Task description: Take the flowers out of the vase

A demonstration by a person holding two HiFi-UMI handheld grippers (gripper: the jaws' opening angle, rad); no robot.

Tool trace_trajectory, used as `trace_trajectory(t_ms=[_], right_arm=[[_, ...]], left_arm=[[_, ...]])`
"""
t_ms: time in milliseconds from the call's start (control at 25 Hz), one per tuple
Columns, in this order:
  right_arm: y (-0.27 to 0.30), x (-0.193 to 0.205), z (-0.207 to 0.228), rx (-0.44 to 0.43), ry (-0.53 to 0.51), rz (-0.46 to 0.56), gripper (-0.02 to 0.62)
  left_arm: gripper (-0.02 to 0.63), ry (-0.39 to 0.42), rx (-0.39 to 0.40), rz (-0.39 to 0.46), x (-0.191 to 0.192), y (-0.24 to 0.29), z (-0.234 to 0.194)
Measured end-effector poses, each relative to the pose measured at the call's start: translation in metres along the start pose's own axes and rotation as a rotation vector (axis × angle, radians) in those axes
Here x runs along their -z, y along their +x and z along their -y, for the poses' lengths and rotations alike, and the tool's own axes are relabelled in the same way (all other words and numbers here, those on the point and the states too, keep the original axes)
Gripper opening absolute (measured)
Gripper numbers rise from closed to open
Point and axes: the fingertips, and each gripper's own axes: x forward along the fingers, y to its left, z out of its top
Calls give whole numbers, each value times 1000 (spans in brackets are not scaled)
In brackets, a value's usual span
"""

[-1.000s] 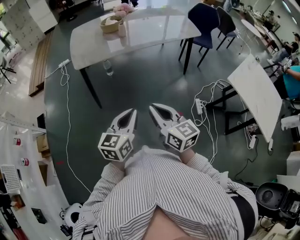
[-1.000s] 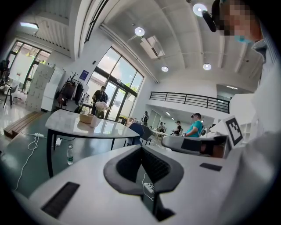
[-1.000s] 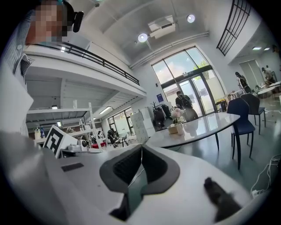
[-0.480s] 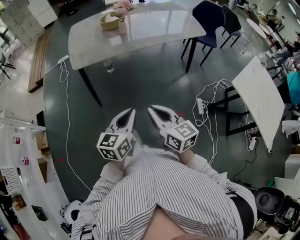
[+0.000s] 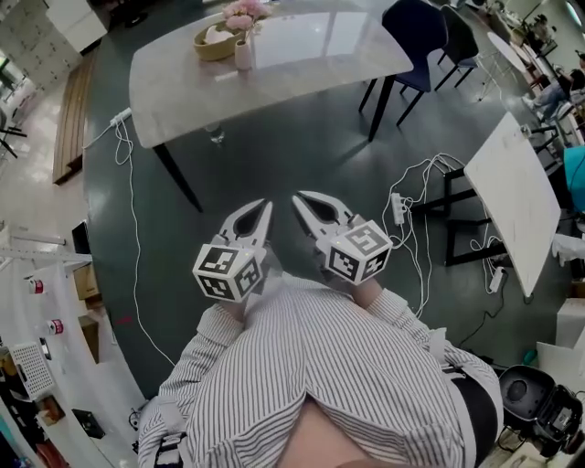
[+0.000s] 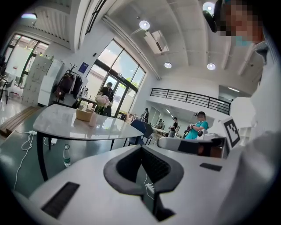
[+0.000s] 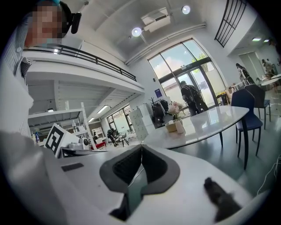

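Your left gripper [image 5: 262, 208], right gripper [image 5: 300, 198]: jaws pressed together, empty. Pink flowers [image 5: 241, 15] in white vase [image 5: 243, 55], far table [image 5: 311, 55].

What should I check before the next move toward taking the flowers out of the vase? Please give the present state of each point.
1. Flowers in the vase, vase upright on the table: ok.
2. Vase within reach: not ok; the table stands well ahead across the floor.
3. Left gripper ready to grasp: not ok; jaws shut, nothing between them.
4. Right gripper ready to grasp: not ok; jaws shut, empty.
5. Room around the vase: cannot tell; a basket stands close beside it.
6. Walking path: ok, it seems; the cable lies off to the left.
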Motion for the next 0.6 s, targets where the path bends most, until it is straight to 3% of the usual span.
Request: trace_trajectory(t_ms=[240,600], right_arm=[[63,-45,23,25,-21,37,15],[145,-75,57,46,-11,20,15]], left_arm=[[12,36,34,0,-52,37,-47],[12,51,80,-10,-102,90,-113]])
